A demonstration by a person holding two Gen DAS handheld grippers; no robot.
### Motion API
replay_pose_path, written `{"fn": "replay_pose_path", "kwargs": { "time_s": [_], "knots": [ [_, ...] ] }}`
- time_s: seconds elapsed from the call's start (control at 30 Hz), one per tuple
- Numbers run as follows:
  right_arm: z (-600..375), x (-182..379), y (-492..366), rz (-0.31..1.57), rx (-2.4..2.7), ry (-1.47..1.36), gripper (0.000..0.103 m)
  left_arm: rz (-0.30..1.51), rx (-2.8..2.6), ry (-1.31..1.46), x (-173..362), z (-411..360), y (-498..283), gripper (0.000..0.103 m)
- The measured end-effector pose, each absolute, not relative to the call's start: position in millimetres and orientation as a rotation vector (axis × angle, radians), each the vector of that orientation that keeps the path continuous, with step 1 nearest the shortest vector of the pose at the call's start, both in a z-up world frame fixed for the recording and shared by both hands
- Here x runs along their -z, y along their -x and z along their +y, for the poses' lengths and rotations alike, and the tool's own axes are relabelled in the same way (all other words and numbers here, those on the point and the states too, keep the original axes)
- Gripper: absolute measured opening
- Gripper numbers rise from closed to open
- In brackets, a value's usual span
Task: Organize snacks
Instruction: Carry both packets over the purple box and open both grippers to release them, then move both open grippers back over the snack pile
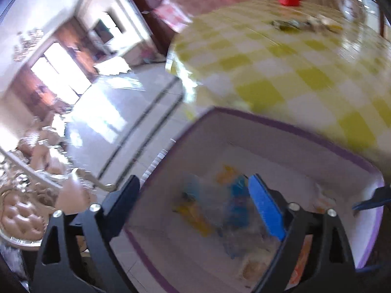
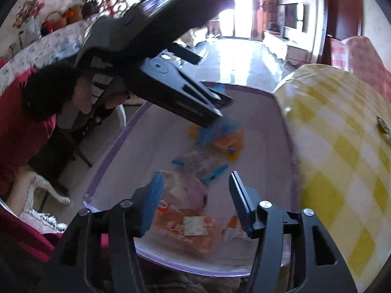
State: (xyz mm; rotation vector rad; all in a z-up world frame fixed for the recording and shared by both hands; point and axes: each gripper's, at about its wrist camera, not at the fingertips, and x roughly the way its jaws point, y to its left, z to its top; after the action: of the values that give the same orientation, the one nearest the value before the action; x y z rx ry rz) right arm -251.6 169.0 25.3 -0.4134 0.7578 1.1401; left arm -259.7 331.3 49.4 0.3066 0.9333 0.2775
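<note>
While both tools hang over the purple-rimmed bin (image 2: 117,146), the left gripper (image 1: 195,202) stands with its jaws spread wide and nothing between them. In the right wrist view it reaches in from ten o'clock, its tips just above a blue-and-yellow snack packet (image 2: 220,139) lying at the bin's twelve o'clock end. The right gripper (image 2: 194,200) is likewise spread apart and empty, over an orange snack bag (image 2: 185,227) at six o'clock in the bin. A clear packet with blue strips (image 2: 202,163) lies between the two snacks. At three o'clock, the table with its yellow checked cloth (image 2: 342,146) stands just beside the bin.
</note>
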Motion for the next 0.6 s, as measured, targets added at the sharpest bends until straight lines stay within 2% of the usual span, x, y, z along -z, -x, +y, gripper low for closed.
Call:
{"fn": "replay_pose_path", "kwargs": {
  "time_s": [0.17, 0.27, 0.37, 0.47, 0.6],
  "knots": [
    [126, -32, 206, 0.779, -0.994, 0.262, 0.07, 0.791, -0.291, -0.221, -77, 320, 253, 0.098],
    [92, -34, 177, 0.799, -0.885, 0.144, 0.079, 0.672, -0.245, -0.078, -101, 305, 238, 0.101],
    [51, -40, 150, 0.794, -0.754, 0.037, 0.084, 0.604, -0.163, 0.069, -118, 284, 207, 0.101],
    [8, -48, 131, 0.757, -0.632, -0.03, 0.087, 0.697, -0.066, 0.21, -113, 254, 148, 0.101],
    [-49, -51, 105, 0.719, -0.458, -0.05, 0.087, 0.812, -0.024, 0.32, -78, 204, 79, 0.101]
  ]
}}
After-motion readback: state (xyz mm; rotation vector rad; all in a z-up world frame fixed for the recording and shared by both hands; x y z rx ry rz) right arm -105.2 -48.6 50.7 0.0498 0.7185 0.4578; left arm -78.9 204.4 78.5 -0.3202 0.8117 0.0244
